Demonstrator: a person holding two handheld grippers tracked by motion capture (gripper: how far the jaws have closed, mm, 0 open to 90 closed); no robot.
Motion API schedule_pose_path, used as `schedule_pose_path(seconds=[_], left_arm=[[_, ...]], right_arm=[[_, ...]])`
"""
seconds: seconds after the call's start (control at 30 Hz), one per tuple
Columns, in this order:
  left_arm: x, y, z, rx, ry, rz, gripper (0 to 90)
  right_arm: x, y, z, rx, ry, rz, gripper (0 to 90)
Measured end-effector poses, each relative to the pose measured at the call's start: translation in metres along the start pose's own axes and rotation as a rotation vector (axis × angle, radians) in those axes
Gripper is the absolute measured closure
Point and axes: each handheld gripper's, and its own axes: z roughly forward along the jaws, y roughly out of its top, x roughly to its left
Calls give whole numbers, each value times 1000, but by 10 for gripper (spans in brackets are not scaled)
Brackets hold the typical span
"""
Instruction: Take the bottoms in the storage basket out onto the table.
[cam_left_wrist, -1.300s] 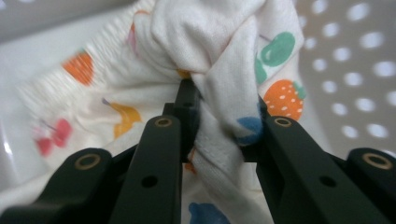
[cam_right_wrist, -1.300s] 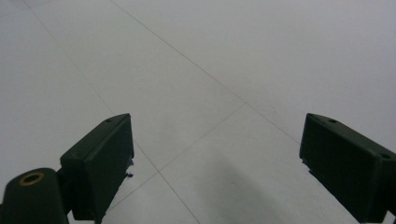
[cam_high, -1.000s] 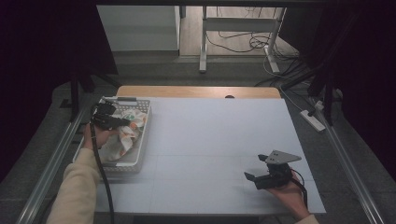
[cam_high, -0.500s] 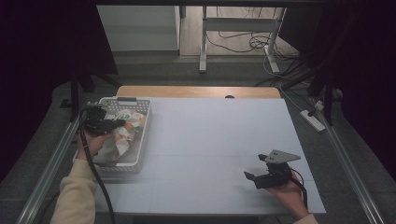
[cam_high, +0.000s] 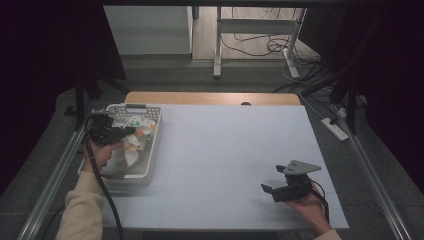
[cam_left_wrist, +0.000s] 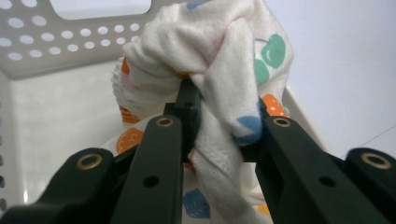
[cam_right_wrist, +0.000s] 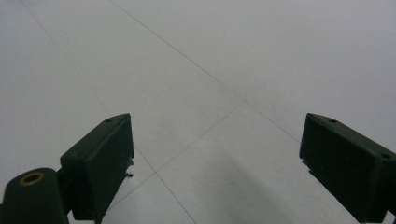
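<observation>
Left claw (cam_left_wrist: 219, 121) clamping cloth (cam_left_wrist: 219, 56) in basket (cam_high: 150, 150).
Grasp done; lifting out still pending; right claw (cam_right_wrist: 215, 154) idling, jaws apart.

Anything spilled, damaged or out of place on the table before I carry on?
Nothing stands out. The left gripper is shut on the printed cloth, bunched above the white basket at the table's left edge. The right gripper is open over bare table.
</observation>
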Motion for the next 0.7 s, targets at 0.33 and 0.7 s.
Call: schedule_pose_path(seconds=[0.33, 0.7], left_arm=[[2, -1, -4, -26, -16, -12, 757], [2, -1, -18, -108, -54, -40, 757]], right_arm=[[0, 0, -1, -4, 2, -1, 101], [1, 0, -2, -5, -3, -7, 101]])
